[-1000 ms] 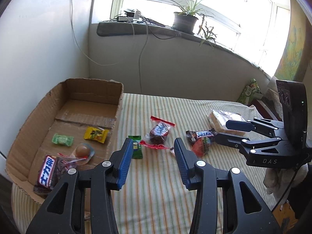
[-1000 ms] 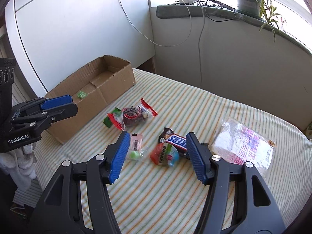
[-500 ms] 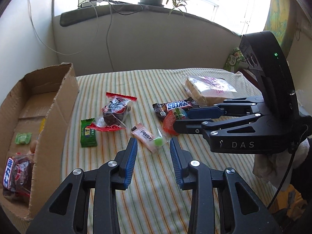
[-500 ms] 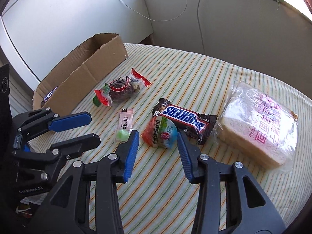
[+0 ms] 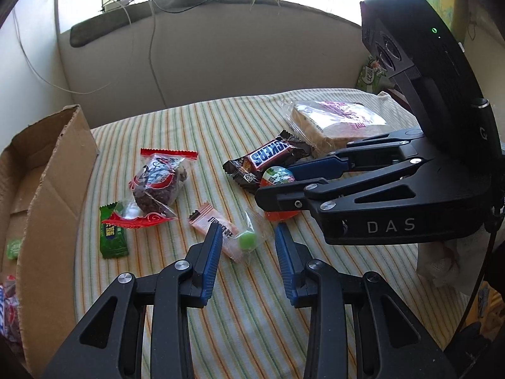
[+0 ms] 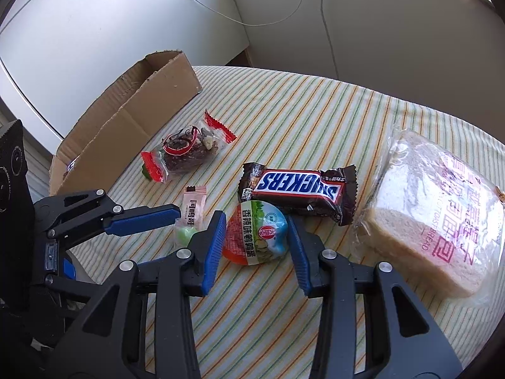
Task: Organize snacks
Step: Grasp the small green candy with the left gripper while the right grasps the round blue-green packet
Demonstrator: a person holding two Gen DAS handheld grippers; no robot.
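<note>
My left gripper [image 5: 246, 233] is open low over the striped cloth, its blue pads either side of a pink-and-clear candy wrapper with a green sweet [image 5: 230, 237]. My right gripper [image 6: 255, 237] is open around a round red-and-green sealed snack cup [image 6: 255, 237], pads close to its sides. A Snickers bar [image 6: 300, 186] lies just beyond the cup. A red-trimmed bag of dark snacks [image 5: 157, 186] and a green packet [image 5: 112, 237] lie to the left. The right gripper also shows in the left wrist view [image 5: 284, 183].
An open cardboard box [image 5: 53, 189] holding several snacks stands at the left edge of the cloth. A wrapped loaf of toast bread [image 6: 442, 227] lies at the right. A wall, cables and a windowsill with plants are behind.
Both grippers have moved forward and down toward the table. The left now straddles the pink candy wrapper; the right now straddles the round snack cup. Both stay open.
</note>
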